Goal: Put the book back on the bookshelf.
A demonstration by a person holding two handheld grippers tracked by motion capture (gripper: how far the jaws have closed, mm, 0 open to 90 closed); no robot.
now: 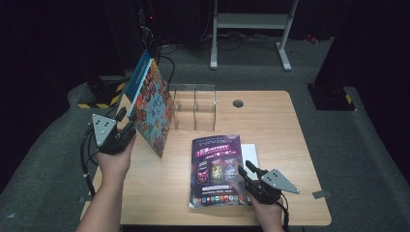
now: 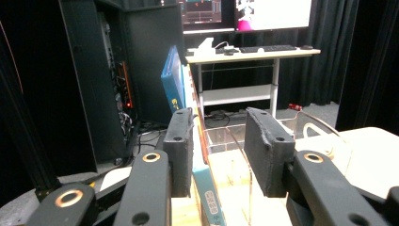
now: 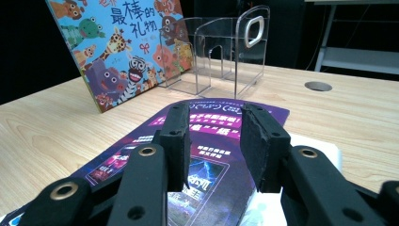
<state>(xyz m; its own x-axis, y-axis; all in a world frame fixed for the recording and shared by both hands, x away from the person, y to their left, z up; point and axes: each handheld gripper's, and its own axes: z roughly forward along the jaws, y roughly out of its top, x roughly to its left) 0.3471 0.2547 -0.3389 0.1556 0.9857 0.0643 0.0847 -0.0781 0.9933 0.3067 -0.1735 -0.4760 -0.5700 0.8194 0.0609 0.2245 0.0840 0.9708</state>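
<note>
Holding the tall blue picture book upright by its edge, your left gripper has the book between its jaws with a gap on the right pad, so tighten before sliding it into the clear acrylic book rack just beside it. Your right gripper hovers, jaws apart, above the purple magazine.

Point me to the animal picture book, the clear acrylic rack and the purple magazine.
animal picture book [image 1: 153,108], high view, on its front cover
clear acrylic rack [image 1: 195,107], high view, on its middle divider
purple magazine [image 1: 215,162], high view, on its cover's middle
</note>
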